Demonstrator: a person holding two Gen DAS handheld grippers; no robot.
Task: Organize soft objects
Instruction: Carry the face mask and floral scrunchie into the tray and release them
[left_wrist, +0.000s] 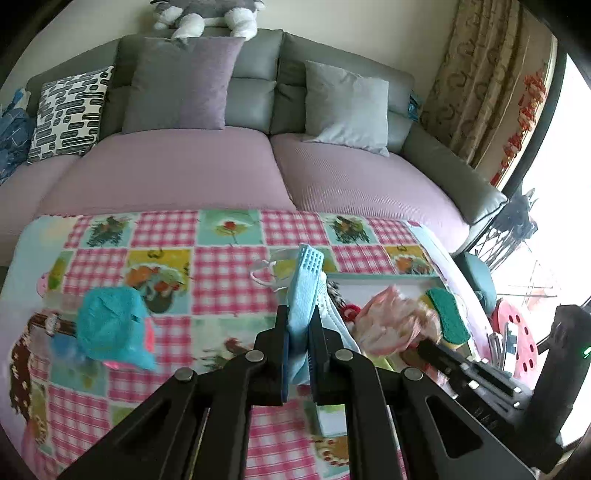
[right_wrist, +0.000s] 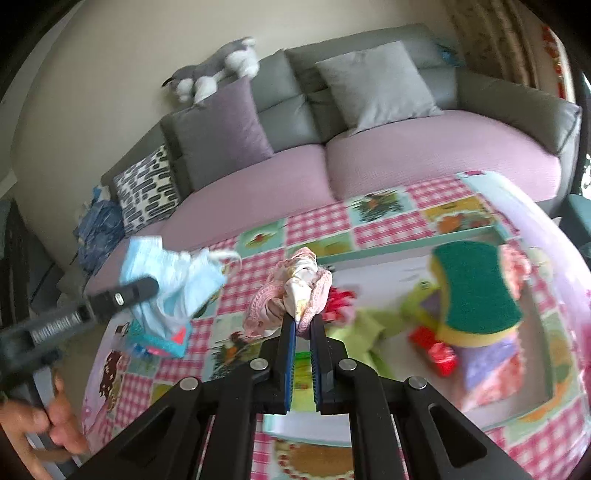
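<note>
A grey sofa (left_wrist: 266, 110) with a mauve seat cover fills the upper half of both views, with a purple cushion (left_wrist: 181, 83), a pale grey cushion (left_wrist: 347, 107) and a black-and-white patterned cushion (left_wrist: 70, 112) against its back, and a grey and white plush dog (right_wrist: 218, 70) lying along the top

Below it, across the lower half, lies a table under a pink checked patchwork cloth (left_wrist: 221, 266). A shallow tray (right_wrist: 406, 240) with a teal rim sits at the right of the cloth; in the right wrist view it holds a green and yellow sponge (right_wrist: 476, 291) on top of a purple cloth, plus green and red soft pieces that are too blurred to name

A teal pouch (left_wrist: 110, 328) with pink trim sits at the lower left of the left wrist view

The left gripper (left_wrist: 300, 325), at centre bottom of its own view, has its jaws closed narrowly on a light blue face mask (left_wrist: 304, 295), held up above the cloth just left of the tray; the mask's white ear loop (left_wrist: 262, 273) trails to the left

The right gripper (right_wrist: 303, 325) is pinched on a pink bundle of cloth (right_wrist: 291, 291), lifted near the tray's left edge, seemingly clear of the table
</note>
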